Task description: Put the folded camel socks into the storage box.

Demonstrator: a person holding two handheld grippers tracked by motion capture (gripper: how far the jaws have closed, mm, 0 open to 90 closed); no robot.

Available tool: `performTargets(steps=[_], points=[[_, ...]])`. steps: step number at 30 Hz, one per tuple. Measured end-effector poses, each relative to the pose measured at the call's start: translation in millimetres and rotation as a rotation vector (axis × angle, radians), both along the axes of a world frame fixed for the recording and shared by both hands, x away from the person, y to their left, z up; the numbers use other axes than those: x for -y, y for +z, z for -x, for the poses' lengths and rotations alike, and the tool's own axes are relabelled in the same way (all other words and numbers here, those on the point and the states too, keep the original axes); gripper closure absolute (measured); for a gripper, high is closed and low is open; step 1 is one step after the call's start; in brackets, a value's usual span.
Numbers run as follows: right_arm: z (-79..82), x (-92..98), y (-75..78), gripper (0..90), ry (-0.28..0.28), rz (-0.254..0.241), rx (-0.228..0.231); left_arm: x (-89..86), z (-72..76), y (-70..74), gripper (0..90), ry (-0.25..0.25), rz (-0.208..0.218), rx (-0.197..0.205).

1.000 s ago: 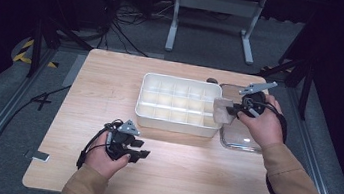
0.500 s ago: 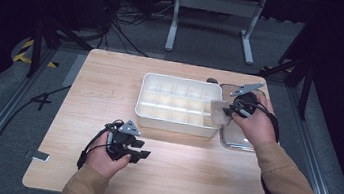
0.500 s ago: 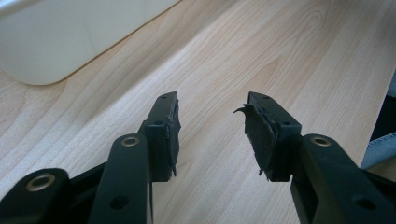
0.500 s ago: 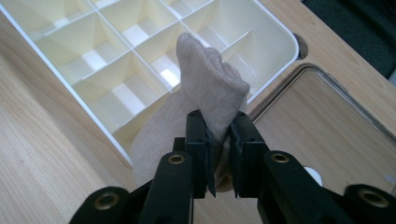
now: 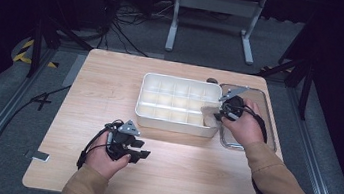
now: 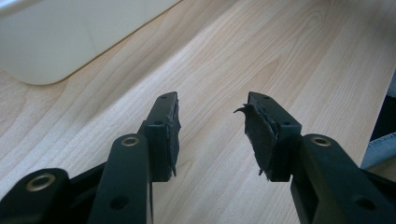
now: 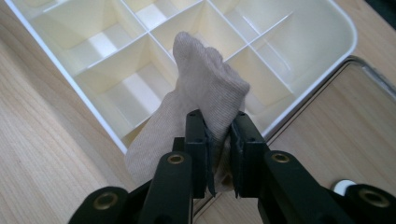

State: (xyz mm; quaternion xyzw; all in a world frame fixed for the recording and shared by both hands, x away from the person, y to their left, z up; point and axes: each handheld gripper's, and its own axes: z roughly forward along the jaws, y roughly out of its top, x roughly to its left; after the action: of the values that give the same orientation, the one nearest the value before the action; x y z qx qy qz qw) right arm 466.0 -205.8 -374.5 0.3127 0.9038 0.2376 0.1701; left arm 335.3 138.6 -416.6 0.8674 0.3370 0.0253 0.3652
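Left gripper (image 5: 137, 154) rests near the tabletop (image 5: 110, 89) front edge, unmoved, jaws spread and empty. Right gripper (image 5: 218, 114) pinches a beige sock (image 7: 205, 98); over the last second it has carried it down and left from above the clear tray (image 5: 265, 101) to the white divided box (image 5: 157, 120), near-right compartment. Drop-in looks next.

A beige ribbed-knit cloth sock (image 7: 205, 88), a glossy white plastic organizer (image 7: 322, 35), a matt pale wood table (image 5: 111, 84).
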Motion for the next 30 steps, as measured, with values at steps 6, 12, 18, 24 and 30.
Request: performTargets(steps=[6,12,18,24,30], points=[[-5.7,-5.6,-14.4,78.9,0.014,0.017,-0.054,-0.6,-0.6,-0.2,55.4,-0.005,-0.006,0.003],[-11.2,-9.1,-28.3,78.7,0.011,0.045,-0.101,0.2,-0.6,-1.1,55.3,-0.006,-0.006,-0.001],[-15.0,-14.1,-30.9,78.7,0.012,0.088,-0.122,1.4,-0.7,-1.6,55.3,-0.006,-0.008,-0.002],[-18.7,-24.7,-37.7,78.8,0.025,0.18,-0.148,1.6,-0.7,-1.7,55.2,-0.006,-0.004,-0.003],[-22.4,-33.3,-43.7,79.1,0.024,0.242,-0.181,1.2,-0.8,-1.4,55.2,-0.01,-0.006,-0.004]])
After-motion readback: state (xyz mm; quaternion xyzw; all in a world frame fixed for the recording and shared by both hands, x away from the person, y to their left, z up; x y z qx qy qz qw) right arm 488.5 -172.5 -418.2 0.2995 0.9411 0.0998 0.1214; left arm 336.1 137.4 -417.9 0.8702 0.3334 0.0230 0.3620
